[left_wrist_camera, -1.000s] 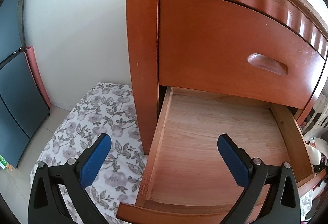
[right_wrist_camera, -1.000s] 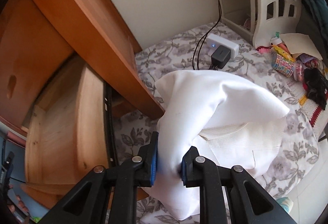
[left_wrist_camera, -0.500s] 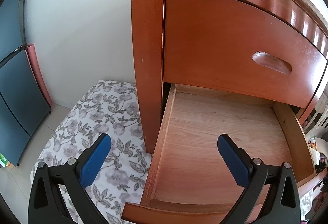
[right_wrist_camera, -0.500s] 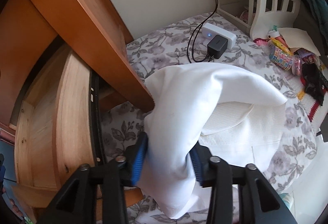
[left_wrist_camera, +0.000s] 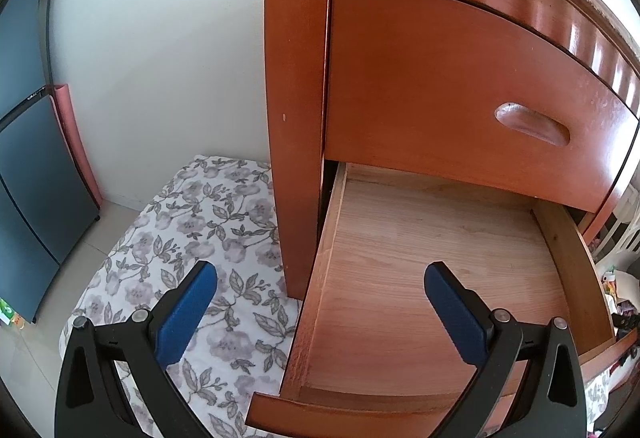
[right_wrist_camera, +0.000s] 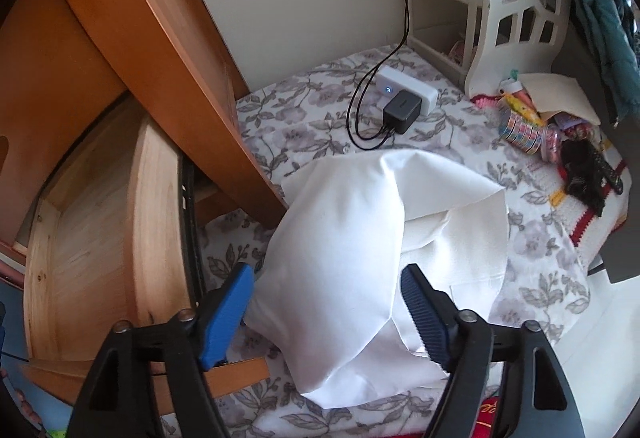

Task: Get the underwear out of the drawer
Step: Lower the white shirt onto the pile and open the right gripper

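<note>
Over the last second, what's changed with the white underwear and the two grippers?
The right gripper let go: a second ago its pads pinched a fold of the white underwear; now its jaws are opening, clear of the cloth, which has settled on the floral sheet beside the open drawer. Unchanged: the left gripper hangs open over the drawer, which is bare inside.
</note>
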The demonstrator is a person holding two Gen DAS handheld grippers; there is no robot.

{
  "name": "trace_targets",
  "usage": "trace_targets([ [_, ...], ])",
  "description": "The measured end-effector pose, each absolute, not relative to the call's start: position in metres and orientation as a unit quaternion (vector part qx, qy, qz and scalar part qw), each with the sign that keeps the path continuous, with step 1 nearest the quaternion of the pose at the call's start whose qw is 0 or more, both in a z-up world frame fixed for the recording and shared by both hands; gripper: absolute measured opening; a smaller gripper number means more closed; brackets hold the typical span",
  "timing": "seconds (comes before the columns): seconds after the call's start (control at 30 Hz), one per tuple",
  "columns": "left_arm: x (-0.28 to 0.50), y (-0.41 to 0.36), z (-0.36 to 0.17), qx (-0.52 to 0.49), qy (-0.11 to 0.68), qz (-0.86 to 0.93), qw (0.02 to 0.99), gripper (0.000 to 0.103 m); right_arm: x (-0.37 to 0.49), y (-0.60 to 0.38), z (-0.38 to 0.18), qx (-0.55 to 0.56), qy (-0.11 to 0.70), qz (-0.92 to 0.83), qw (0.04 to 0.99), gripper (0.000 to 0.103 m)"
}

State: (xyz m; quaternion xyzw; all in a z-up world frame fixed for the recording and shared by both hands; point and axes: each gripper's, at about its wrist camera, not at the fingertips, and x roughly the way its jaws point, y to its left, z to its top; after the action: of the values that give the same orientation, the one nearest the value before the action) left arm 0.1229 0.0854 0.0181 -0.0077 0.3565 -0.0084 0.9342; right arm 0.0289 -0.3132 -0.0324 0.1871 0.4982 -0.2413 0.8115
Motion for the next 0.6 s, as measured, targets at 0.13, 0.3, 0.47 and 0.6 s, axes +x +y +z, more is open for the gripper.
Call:
trace_targets([
  [0.13,0.123,0.086,0.016,-0.007,0.362,-0.010,0.932,0.103,0.024,-0.316,-0.016,0.182,0.480,-0.254,0.820,0.096],
  [0.3,0.123,0.084,0.014,0.000,0.365,-0.010,0.931,0.103,0.020,-0.318,0.000,0.178,0.462,-0.274,0.825,0.101],
  [0.47,0.122,0.082,0.014,0.008,0.363,-0.013,0.932,0.103,0.018,-0.311,0.016,0.170,0.438,-0.279,0.838,0.103],
  [0.6,0.120,0.080,0.015,0.014,0.357,-0.012,0.934,0.103,0.018,-0.300,0.028,0.154,0.425,-0.274,0.849,0.103],
])
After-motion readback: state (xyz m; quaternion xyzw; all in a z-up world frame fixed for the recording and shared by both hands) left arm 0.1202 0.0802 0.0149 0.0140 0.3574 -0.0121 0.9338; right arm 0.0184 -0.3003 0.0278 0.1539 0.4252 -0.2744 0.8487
